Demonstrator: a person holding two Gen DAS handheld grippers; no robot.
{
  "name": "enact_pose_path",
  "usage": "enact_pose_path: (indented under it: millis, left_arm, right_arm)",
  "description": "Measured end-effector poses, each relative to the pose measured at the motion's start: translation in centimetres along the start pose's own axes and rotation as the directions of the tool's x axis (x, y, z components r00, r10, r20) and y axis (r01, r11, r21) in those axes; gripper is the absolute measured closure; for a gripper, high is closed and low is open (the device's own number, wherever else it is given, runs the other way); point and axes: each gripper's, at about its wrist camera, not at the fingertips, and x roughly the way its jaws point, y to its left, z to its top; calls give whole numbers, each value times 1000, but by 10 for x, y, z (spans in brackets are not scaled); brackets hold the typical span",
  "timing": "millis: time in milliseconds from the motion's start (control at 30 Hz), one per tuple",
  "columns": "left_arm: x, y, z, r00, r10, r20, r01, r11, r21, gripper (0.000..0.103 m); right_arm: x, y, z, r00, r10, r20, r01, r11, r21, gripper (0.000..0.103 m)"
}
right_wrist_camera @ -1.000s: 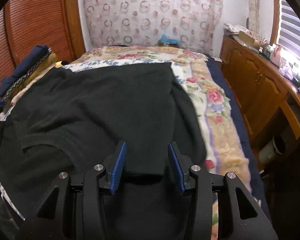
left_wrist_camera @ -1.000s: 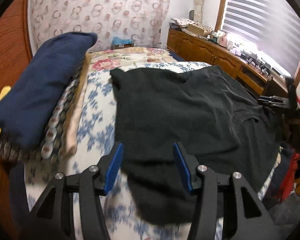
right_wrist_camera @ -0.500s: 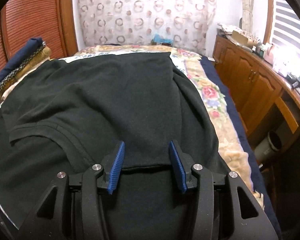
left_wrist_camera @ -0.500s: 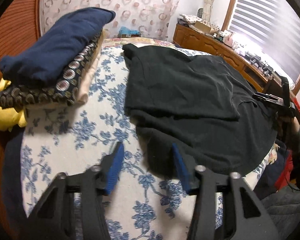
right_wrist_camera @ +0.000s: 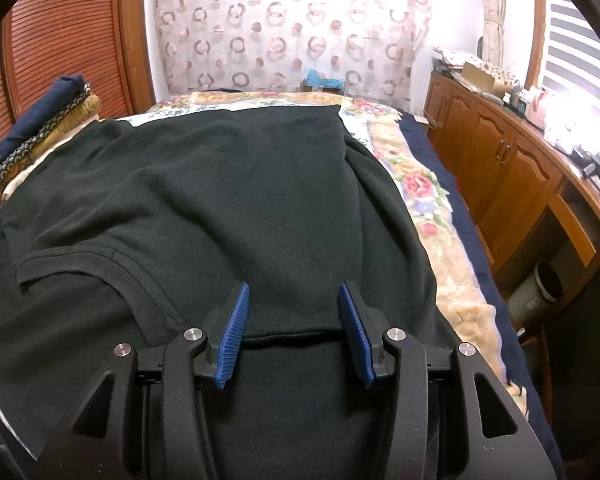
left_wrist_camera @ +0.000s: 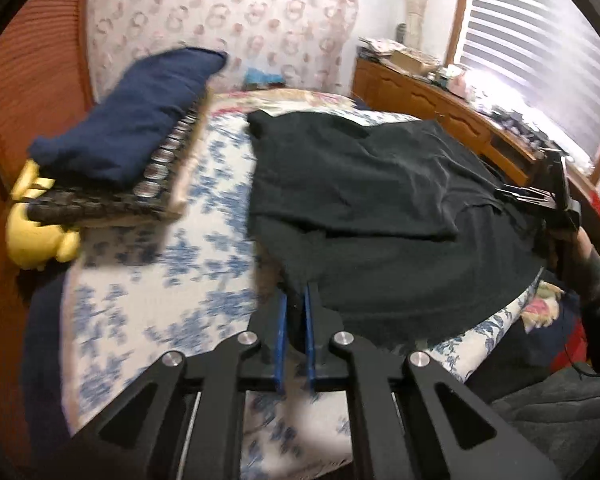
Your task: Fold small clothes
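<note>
Lying across the bed (left_wrist_camera: 148, 320), a black shirt (left_wrist_camera: 380, 208) spreads from the middle of the bedcover to the near edge, where its lower part hangs slightly over. One layer is folded over another, so a straight fold edge crosses the cloth. The left tool (left_wrist_camera: 295, 320) is clenched on the shirt's near left corner, its blue pads nearly together with a thin strip of dark fabric between them. This view is blurred, so finer detail of the grip cannot be told.

In the right wrist view the shirt (right_wrist_camera: 228, 200) fills most of the bed (right_wrist_camera: 420, 200), with a ribbed neckline curving at the near left. The right tool (right_wrist_camera: 294, 332) is released, its blue pads standing well apart just above the cloth at a hem line, and nothing sits between them. The same tool (left_wrist_camera: 556, 200) shows at the far right edge of the bed in the left wrist view.

A stack of folded clothes (left_wrist_camera: 128, 144) sits at the left edge of the bed, a navy piece on top and a patterned one below, with something yellow (left_wrist_camera: 40, 232) beside it. A wooden cabinet (right_wrist_camera: 512, 176) runs along the right wall, and a patterned curtain (right_wrist_camera: 300, 28) hangs behind the head of the bed.
</note>
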Motion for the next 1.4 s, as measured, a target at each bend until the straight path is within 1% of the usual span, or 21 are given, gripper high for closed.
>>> enact_pose_path:
  millis: [67, 167, 200, 233, 267, 300, 333, 467, 533, 633, 700, 733, 833, 900, 1000, 1100, 1200, 1400]
  left_arm:
    - [-3, 4, -1, 1000, 10, -18, -10, 1000, -16, 93]
    - [-1, 8, -3, 998, 54, -26, -54, 998, -14, 85]
    - [0, 11, -3, 998, 55, -26, -55, 998, -20, 78]
    - [0, 13, -3, 999, 41, -21, -42, 999, -31, 74]
    - [1, 15, -3, 1000, 22, -17, -22, 999, -41, 73]
    - [2, 16, -2, 1000, -3, -14, 2, 999, -55, 68]
    - [4, 17, 0, 1000, -17, -12, 16, 998, -61, 59]
    - [18, 8, 9, 999, -21, -28, 20, 999, -24, 52]
    - [28, 4, 15, 999, -30, -33, 30, 999, -13, 42]
    - [50, -5, 25, 997, -24, -68, 25, 1000, 10, 42]
    - [64, -13, 28, 995, -14, -99, 19, 999, 46, 42]
    - [70, -18, 29, 995, -13, -100, 20, 998, 62, 42]
    - [86, -27, 32, 991, -23, -131, 33, 997, 70, 41]
    - [96, -31, 31, 988, -13, -151, 25, 997, 80, 41]
    - [100, -38, 29, 991, 31, -132, -15, 992, 126, 41]
    - [100, -37, 27, 994, 29, -108, -16, 993, 119, 40]
    - [98, -37, 20, 999, 29, -43, -24, 992, 122, 39]
    - [98, -35, 23, 999, 18, -45, -12, 992, 123, 39]
  right_arm:
    - [0, 0, 0, 1000, 0, 0, 0, 1000, 0, 56]
    - [0, 0, 0, 1000, 0, 0, 0, 1000, 0, 56]
    - [0, 1, 0, 1000, 0, 0, 0, 1000, 0, 56]
    - [0, 1, 0, 1000, 0, 0, 0, 1000, 0, 56]
    - [0, 0, 0, 1000, 0, 0, 0, 1000, 0, 56]
    - [0, 1, 0, 1000, 0, 0, 0, 1000, 0, 56]
    - [0, 0, 0, 1000, 0, 0, 0, 1000, 0, 56]
    - [0, 1, 0, 1000, 0, 0, 0, 1000, -1, 56]
    - [0, 0, 0, 1000, -1, 0, 1, 1000, -1, 56]
    - [0, 1, -1, 1000, 0, 0, 0, 1000, -1, 56]
    - [0, 1, -1, 1000, 0, 0, 0, 1000, 0, 56]
    - [0, 0, -1, 1000, -1, 1, 1, 1000, -1, 56]
    - [0, 0, -1, 1000, -1, 1, 1, 1000, -1, 56]
    - [0, 0, -1, 1000, 0, 1, 0, 1000, -1, 56]
    - [0, 1, -1, 1000, 1, 1, -1, 1000, -1, 56]
    - [0, 1, -1, 1000, 1, 2, -1, 1000, 0, 56]
    - [0, 0, -1, 1000, 1, 2, -1, 1000, -1, 56]
    - [-1, -4, 0, 1000, 17, 4, -17, 1000, 25, 56]
